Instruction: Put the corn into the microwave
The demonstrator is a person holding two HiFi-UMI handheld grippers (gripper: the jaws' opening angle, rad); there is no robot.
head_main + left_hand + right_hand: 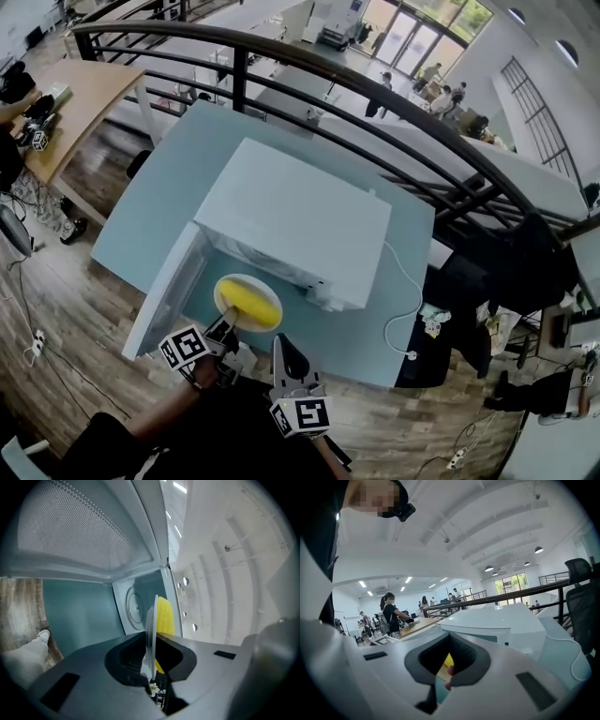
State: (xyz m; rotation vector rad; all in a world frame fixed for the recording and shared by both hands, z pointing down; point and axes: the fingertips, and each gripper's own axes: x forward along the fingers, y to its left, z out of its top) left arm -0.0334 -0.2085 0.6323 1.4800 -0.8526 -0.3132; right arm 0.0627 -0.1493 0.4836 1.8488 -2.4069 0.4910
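A yellow corn cob (251, 304) lies on a white plate (225, 289) in front of the open mouth of the white microwave (291, 216). The microwave door (169, 291) is swung out to the left. My left gripper (225, 326) is shut on the plate's near rim. In the left gripper view the plate (151, 630) stands edge-on between the jaws, with the corn (165, 618) on its right face. My right gripper (281, 349) hangs just right of the plate, shut and empty. In the right gripper view, the right gripper (446, 674) shows a sliver of corn (447, 660) beyond its jaws.
The microwave stands on a light blue table (141, 206), and its white cord (401, 300) trails to the right. A black railing (375, 103) runs behind the table. A wooden desk (84, 103) is at the far left. A shoe (42, 634) rests on the wood floor.
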